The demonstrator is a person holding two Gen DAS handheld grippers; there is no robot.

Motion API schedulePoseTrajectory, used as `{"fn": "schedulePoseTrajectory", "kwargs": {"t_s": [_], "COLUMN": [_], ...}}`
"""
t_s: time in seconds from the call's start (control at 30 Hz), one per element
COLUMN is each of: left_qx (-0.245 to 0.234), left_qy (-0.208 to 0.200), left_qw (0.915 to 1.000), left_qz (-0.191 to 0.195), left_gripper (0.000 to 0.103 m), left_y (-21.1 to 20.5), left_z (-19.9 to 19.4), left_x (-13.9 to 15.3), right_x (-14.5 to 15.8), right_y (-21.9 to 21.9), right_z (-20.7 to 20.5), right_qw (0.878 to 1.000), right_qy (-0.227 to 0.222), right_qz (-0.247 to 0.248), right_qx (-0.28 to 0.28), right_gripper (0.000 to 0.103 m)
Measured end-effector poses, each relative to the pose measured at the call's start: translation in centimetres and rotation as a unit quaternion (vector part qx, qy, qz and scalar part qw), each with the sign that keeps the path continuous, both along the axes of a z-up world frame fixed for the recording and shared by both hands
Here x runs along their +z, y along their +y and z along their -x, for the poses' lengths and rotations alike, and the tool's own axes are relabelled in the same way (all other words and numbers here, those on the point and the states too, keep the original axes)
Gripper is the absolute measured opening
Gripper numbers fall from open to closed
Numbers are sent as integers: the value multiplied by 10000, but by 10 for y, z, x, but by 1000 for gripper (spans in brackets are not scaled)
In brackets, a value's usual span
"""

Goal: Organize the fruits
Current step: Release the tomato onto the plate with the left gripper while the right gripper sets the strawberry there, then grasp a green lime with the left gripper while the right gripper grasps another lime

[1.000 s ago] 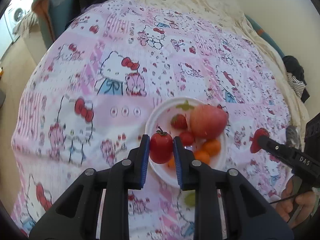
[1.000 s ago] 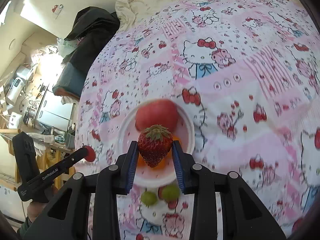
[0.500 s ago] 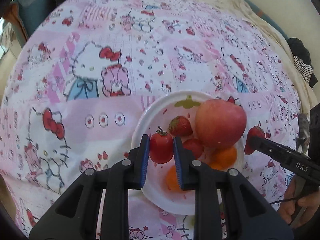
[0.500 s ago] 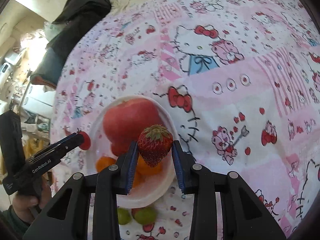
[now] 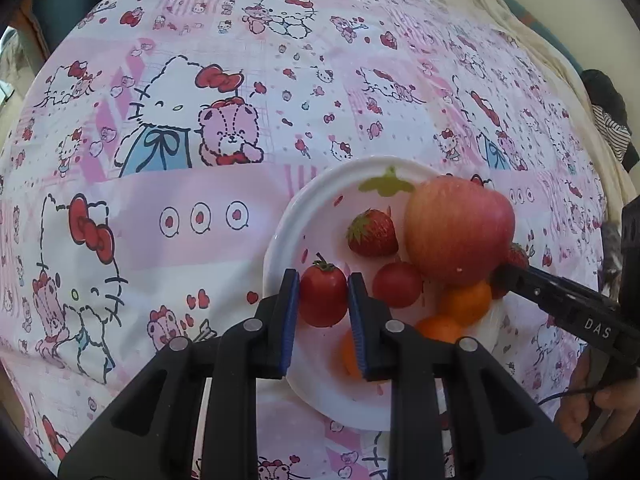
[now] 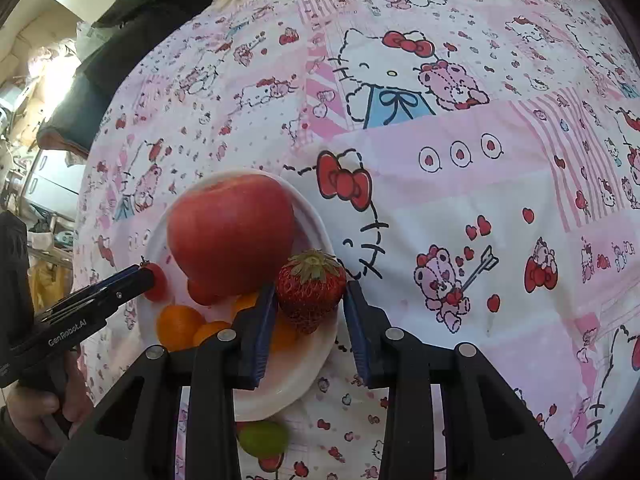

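You can read two markings, each in white letters: "DAS" on the black plastic right gripper [image 5: 505,276] seen from the left wrist, and "GenRobot.AI" on the black plastic left gripper [image 6: 154,276] seen from the right wrist.

Apple [image 5: 458,230] on plate [image 5: 304,208] – strawberry [image 5: 373,233] left of it (touching), oranges [image 5: 466,300] in front.

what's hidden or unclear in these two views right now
- Left wrist view: the strawberry in the right gripper is mostly hidden behind the apple.
- Right wrist view: the tomato is half covered by the left gripper.
- Right wrist view: the grape is partly hidden behind that gripper's frame.
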State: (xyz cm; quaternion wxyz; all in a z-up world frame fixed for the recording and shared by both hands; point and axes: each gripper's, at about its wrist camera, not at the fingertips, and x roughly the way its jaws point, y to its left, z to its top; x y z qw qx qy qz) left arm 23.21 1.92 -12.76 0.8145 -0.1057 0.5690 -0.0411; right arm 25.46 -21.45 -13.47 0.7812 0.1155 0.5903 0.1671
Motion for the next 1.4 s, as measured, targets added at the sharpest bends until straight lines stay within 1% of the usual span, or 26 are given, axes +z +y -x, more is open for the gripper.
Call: {"fn": "schedulePoseTrajectory", "kwargs": {"t_s": [0.2, 0.23, 0.27, 0.3, 0.33, 0.37, 0.4, 0.43, 0.47, 0.67, 0.83, 0.97, 1.07, 1.2, 1.23, 1.3, 1.4], "left_qx": [-27, -22, -16, -8, 2, 4, 11, 28, 24, 47, 91, 123, 3, -199, -256, -444, -727], "left_qy": [52, 61, 67, 69, 55, 6, -54, -100, -150, -169, -190, -266, -353, -329, -317, -277, -224], "left_qw": [10000, 10000, 10000, 10000, 10000, 10000, 10000, 9999, 9999, 9998, 9998, 9996, 9994, 9992, 9991, 9983, 9970], "left_qz": [-22, -27, -36, -37, -32, 13, 38, -13, -63, -48, -35, -14, 12, 124, 150, 238, 160], "left_gripper": [22, 22, 23, 27, 40, 49, 53, 60, 62, 63, 63, 63, 63, 63, 63, 63, 63], "left_y": [-2, -2, -3, -3, -3, -3, -2, -3, -3, -2, 0, 0, -6, -19, -22, -31, -42], "left_z": [0, 0, 0, 0, 0, 1, 2, 3, 4, 4, 5, 10, 18, 39, 42, 51, 62], "left_x": [0, -1, 0, 0, 0, 2, 4, 6, 8, 11, 13, 19, 24, 31, 32, 34, 37], "right_x": [1, 1, 1, 2, 3, 4, 4, 6, 7, 11, 13, 21, 26, 33, 34, 38, 46], "right_y": [4, 4, 4, 2, 2, 2, 1, 0, -1, -5, -5, -7, -12, -23, -25, -30, -32], "right_z": [0, 0, 0, 0, 0, 0, 0, 0, 0, -1, -1, 1, 6, 22, 25, 32, 42], "right_qw": [9999, 9999, 9999, 9998, 9997, 9997, 9997, 9997, 9996, 9992, 9991, 9986, 9982, 9972, 9969, 9947, 9945], "right_qy": [20, 26, 25, 4, -8, -10, -16, -34, -57, -85, -123, -218, -274, -270, -241, -151, -235], "right_qz": [-110, -123, -155, -194, -222, -227, -225, -229, -251, -354, -368, -431, -435, -488, -539, -807, -814], "right_qx": [56, 50, 27, -11, -26, -28, -33, -50, -80, -177, -146, -212, -307, -503, -521, -612, -620], "right_gripper": [39, 41, 52, 55, 59, 60, 60, 60, 60, 60, 60, 60, 60, 60, 60, 60, 60]}}
